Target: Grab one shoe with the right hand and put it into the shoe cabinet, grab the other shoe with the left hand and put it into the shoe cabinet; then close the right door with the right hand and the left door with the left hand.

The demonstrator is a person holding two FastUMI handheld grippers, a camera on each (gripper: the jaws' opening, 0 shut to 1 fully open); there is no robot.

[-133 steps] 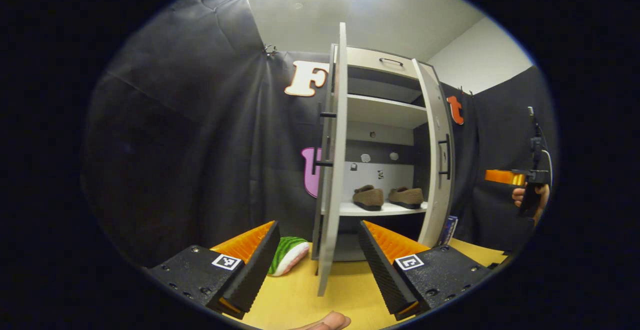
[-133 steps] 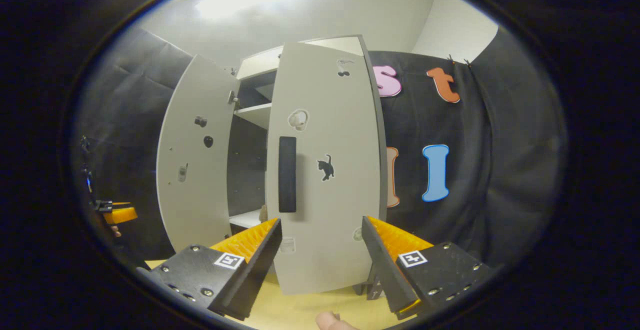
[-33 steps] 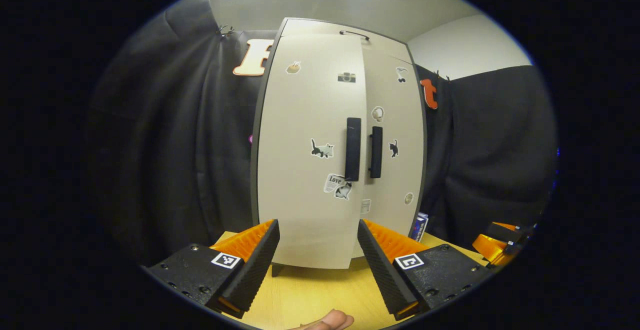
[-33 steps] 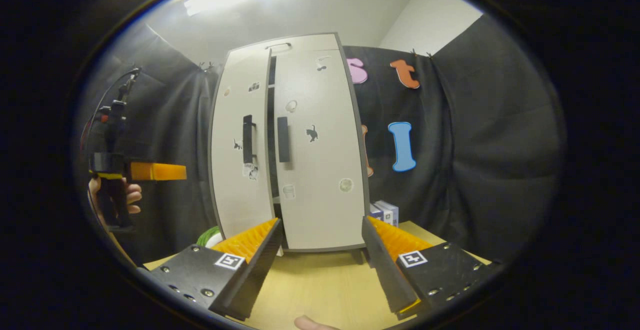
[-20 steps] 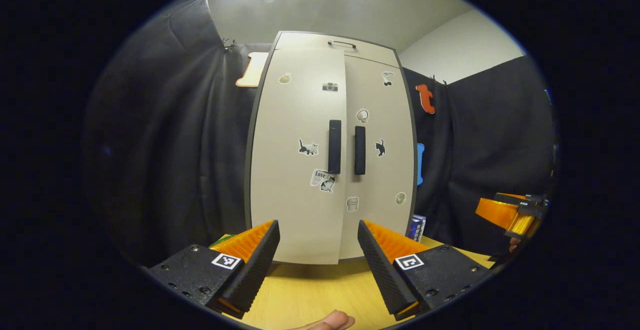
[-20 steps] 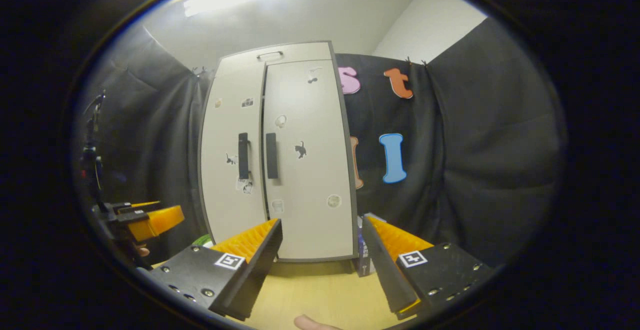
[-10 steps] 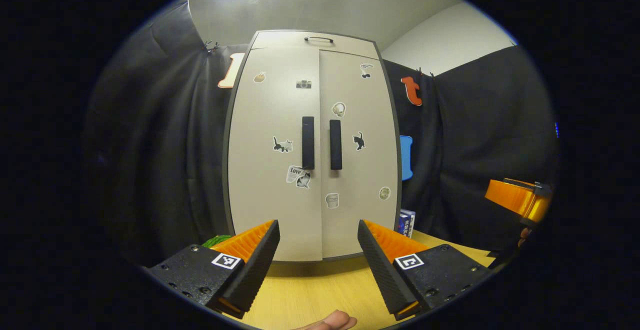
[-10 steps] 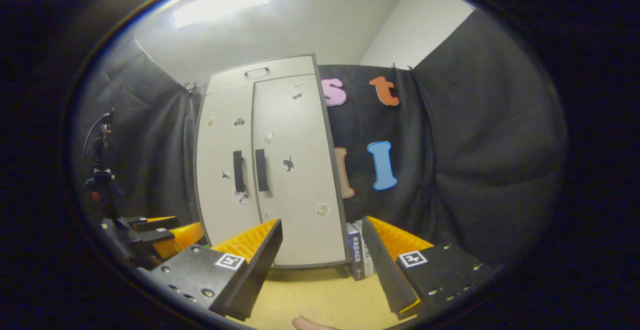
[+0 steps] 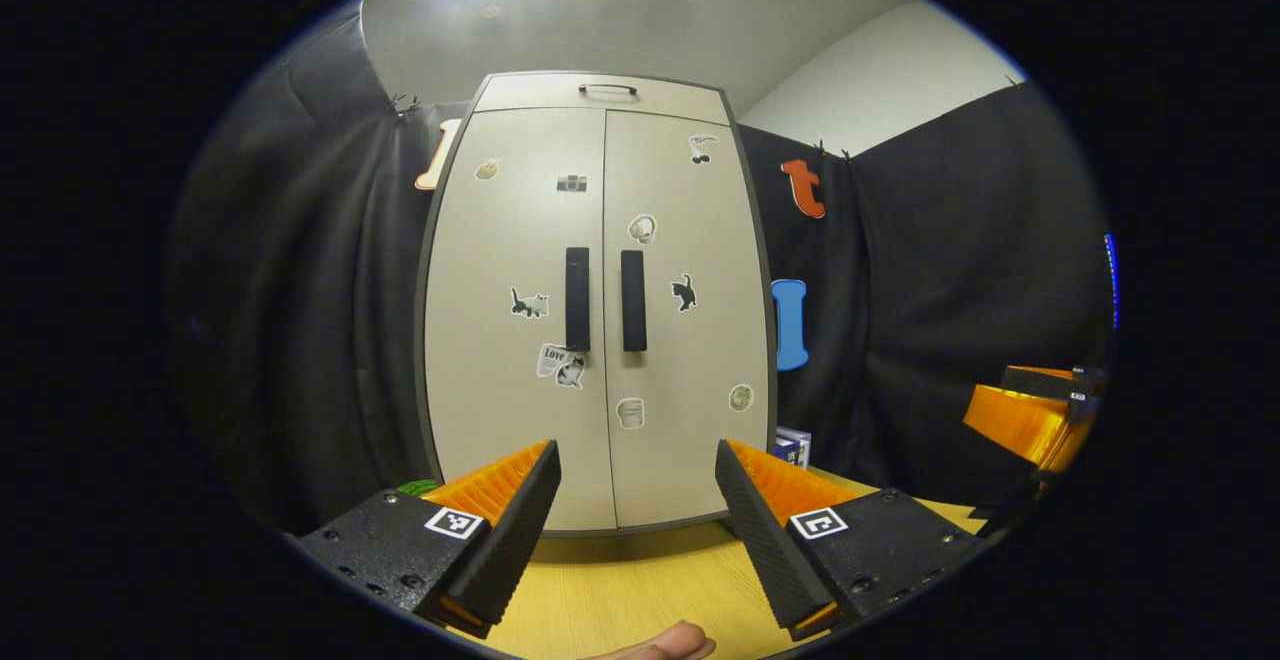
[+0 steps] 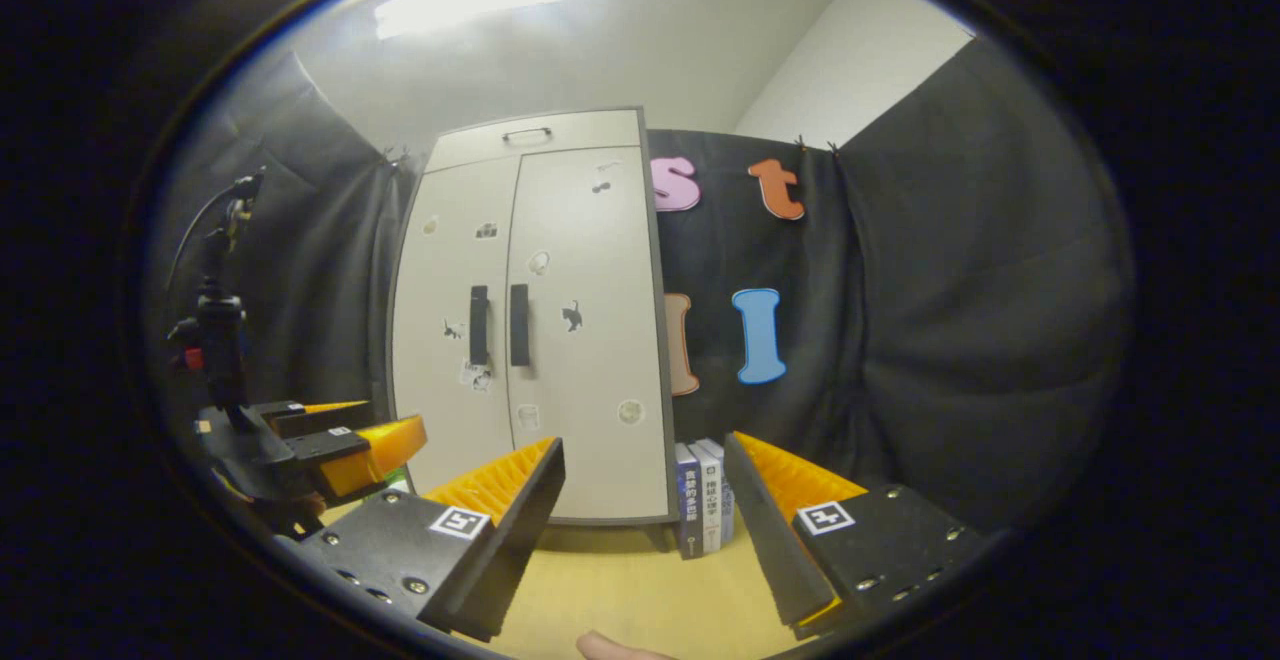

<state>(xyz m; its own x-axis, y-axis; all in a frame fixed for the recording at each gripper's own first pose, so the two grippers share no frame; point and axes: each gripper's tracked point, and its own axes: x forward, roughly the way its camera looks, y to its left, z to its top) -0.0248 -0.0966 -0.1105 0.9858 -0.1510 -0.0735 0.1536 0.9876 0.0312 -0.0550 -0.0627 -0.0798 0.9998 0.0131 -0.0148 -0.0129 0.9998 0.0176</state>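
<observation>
Books (image 10: 703, 495) beside shut cabinet (image 10: 560, 340)

A sticker (image 9: 560, 364) on the left door (image 9: 515, 320) reads "Love".

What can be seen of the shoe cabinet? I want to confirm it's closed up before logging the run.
The shoe cabinet stands upright on the yellow tabletop against the black cloth. It looks like pale beige board with dark edging. Both doors are shut, meeting at the middle, each with a black vertical handle beside the seam and small stickers. A top panel carries a thin handle. Books stand by its right side. Both tools are open, clear of it.
</observation>
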